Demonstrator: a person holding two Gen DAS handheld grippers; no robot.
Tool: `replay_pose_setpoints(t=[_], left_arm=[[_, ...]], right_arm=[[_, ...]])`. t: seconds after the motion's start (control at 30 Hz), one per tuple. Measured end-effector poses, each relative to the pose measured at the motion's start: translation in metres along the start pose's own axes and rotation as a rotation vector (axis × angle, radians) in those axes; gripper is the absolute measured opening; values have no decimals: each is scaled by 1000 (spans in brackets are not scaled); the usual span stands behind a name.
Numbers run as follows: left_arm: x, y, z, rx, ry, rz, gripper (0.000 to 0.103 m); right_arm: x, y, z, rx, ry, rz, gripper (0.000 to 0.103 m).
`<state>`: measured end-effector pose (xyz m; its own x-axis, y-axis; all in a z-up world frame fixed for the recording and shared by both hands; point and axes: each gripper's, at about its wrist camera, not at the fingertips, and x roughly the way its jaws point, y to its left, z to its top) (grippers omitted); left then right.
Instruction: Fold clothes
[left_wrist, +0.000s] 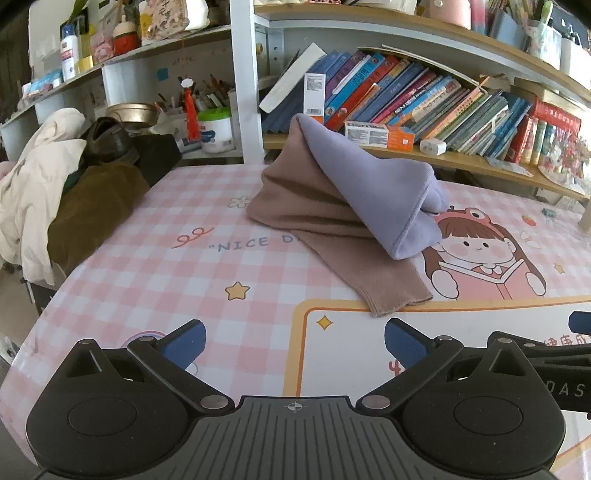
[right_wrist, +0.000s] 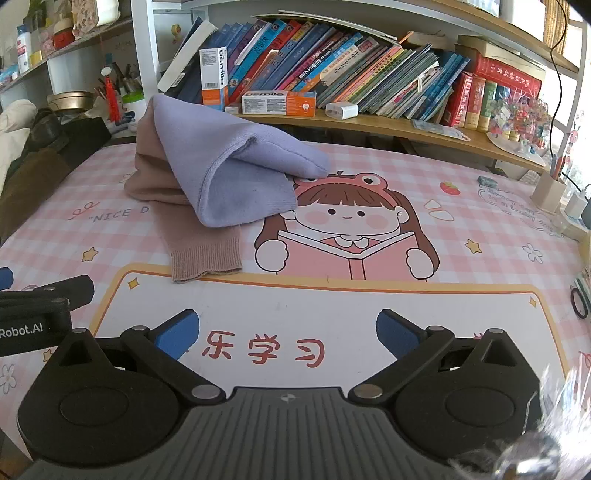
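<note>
A lilac garment (left_wrist: 373, 188) (right_wrist: 236, 166) lies heaped on top of a dusty-pink knit garment (left_wrist: 314, 206) (right_wrist: 162, 184) at the back of the desk. The pink one's ribbed cuff (left_wrist: 399, 299) (right_wrist: 207, 262) reaches toward me. My left gripper (left_wrist: 295, 345) hovers open over the desk mat (left_wrist: 147, 280), short of the cuff, with nothing between its blue pads. My right gripper (right_wrist: 288, 332) is open too, above the white panel with red characters (right_wrist: 266, 347), to the right of the cuff. The other gripper's black arm shows at each view's edge.
Shelves of books (right_wrist: 332, 62) and boxes (right_wrist: 277, 101) rise behind the desk. A heap of cream and brown clothes (left_wrist: 55, 199) sits off the desk's left edge. A pen holder (right_wrist: 548, 192) and a charger stand at the right edge.
</note>
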<state>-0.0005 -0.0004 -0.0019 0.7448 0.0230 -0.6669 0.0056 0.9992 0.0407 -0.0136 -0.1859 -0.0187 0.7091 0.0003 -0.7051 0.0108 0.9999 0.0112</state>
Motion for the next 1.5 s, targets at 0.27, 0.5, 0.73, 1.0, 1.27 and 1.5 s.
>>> replay_pose_setpoints(t=[0.27,0.5,0.73,1.0,1.27,1.5], left_arm=[[8,-3,-17,-12,-2,-10,103],[11,-2,-15,-17,6,-13,103],[13,-3,-14,-17,16,-1,103],[13,-3,-17,-16,19,2,103],[15,-3,-18,-17,22,4,103],[16,-2,-19,-19,23,3,103]], right_arm=[[1,-1,2,2,0,5,103],[-1,-1,3,1,7,4,103],[4,0,4,3,10,8,103],[3,0,4,5,11,11,103],[3,1,4,8,16,9,103],[3,0,5,8,19,10,103]])
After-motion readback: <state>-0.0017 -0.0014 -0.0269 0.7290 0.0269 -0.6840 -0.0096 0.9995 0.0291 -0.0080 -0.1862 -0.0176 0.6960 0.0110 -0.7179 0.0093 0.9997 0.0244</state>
